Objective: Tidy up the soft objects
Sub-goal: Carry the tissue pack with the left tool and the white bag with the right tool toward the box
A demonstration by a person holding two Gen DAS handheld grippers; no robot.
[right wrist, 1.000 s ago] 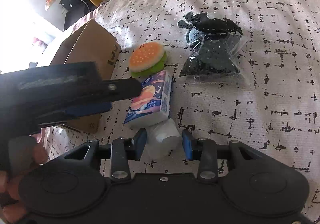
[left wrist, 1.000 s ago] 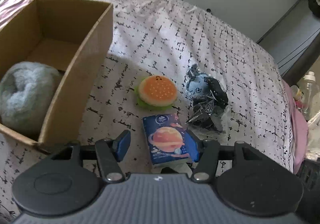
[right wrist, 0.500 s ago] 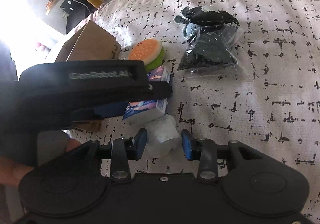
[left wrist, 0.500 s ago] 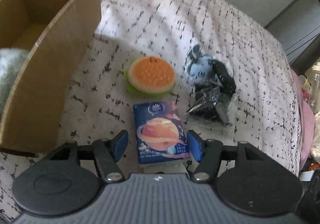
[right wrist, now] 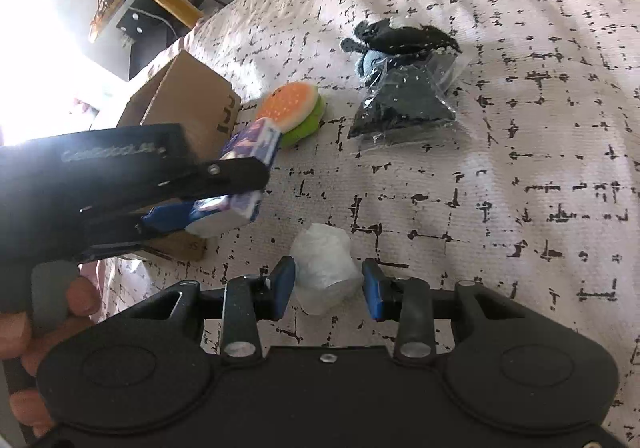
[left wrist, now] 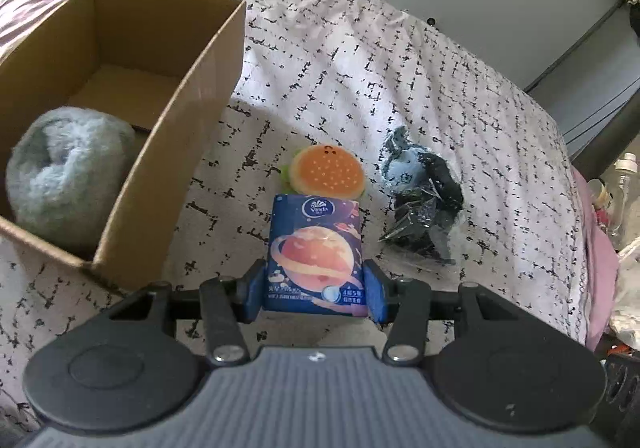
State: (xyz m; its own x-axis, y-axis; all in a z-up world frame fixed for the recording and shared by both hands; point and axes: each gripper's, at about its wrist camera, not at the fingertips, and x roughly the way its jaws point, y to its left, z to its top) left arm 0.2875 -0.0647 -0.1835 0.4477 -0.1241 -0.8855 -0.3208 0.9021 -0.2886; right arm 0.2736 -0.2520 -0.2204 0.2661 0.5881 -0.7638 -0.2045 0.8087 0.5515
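L hand-held gripper (left wrist: 315, 290) just closed, pinching tissue pack (left wrist: 316, 254); R straddles wad (right wrist: 324, 268).

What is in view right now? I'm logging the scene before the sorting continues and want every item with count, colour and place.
tissue pack: 1, blue with orange planet, between left gripper's pads
cardboard box: 1, brown, open, on bed
fluffy ball: 1, grey-blue, inside box
burger plush: 1, orange and green, on bedspread
bagged plush: 1, black and blue, beside burger
white wad: 1, white, between right gripper's pads
bedspread: 1, pale, black marks
left gripper: closed on pack
right gripper: straddles wad, contact unclear
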